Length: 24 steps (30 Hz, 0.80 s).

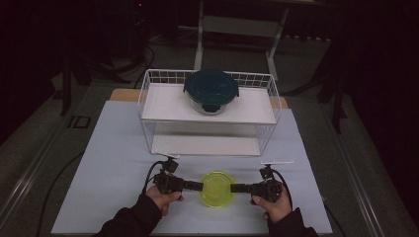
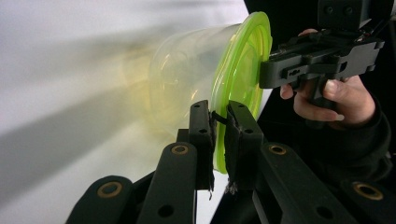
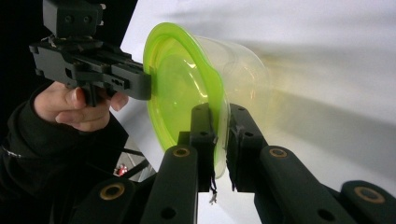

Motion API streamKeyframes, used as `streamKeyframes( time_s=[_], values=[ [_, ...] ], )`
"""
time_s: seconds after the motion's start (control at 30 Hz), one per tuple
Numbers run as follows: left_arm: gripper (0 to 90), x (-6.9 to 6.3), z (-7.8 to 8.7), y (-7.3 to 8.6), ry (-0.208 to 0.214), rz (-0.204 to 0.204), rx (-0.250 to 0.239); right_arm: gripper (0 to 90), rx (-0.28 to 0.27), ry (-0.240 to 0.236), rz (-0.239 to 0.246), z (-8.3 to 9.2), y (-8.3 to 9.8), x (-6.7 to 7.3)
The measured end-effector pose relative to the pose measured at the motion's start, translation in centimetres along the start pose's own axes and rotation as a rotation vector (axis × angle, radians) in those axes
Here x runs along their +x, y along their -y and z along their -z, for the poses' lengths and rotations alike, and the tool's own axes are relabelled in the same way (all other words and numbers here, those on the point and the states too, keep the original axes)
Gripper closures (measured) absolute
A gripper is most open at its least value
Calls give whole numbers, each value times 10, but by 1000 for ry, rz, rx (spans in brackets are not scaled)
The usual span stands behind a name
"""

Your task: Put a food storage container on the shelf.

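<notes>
A clear round container with a lime-green lid (image 1: 216, 188) sits on the white table mat near the front edge. My left gripper (image 1: 199, 186) comes at it from the left, level with the table, and is shut on the lid's rim. From the right my right gripper (image 1: 233, 187) is shut on the opposite rim. In the left gripper view the jaws (image 2: 218, 111) pinch the green rim (image 2: 243, 65), with the right gripper (image 2: 317, 60) across from it. In the right gripper view the jaws (image 3: 218, 113) clamp the rim (image 3: 177, 88), and the left gripper (image 3: 93, 67) is opposite.
A white wire rack (image 1: 146, 98) with two shelves stands behind the container. On its upper shelf rests a glass bowl with a dark teal lid (image 1: 211, 88). Open mat (image 1: 113, 163) lies to the left and right of the hands.
</notes>
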<state>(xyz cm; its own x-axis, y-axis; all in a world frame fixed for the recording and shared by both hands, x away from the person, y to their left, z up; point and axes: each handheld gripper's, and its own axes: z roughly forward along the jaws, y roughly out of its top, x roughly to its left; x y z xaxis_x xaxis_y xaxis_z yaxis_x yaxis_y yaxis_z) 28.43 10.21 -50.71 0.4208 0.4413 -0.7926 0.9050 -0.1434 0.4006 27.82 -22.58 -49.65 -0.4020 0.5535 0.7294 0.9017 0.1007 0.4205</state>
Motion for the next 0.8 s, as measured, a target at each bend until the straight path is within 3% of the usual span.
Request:
streamKeyframes(
  time_s=[0.13, 0.63, 0.8],
  values=[
    [814, -7, 5, -2, 8, -11, -4, 818, -9, 5, 31, 4, -3, 7],
    [819, -46, 32, -20, -14, -149, -87, 817, -73, 3, 117, 27, -24, 40],
    [820, -57, 40, -26, -21, -169, -113, 817, -93, 3, 143, 32, -32, 51]
  ],
)
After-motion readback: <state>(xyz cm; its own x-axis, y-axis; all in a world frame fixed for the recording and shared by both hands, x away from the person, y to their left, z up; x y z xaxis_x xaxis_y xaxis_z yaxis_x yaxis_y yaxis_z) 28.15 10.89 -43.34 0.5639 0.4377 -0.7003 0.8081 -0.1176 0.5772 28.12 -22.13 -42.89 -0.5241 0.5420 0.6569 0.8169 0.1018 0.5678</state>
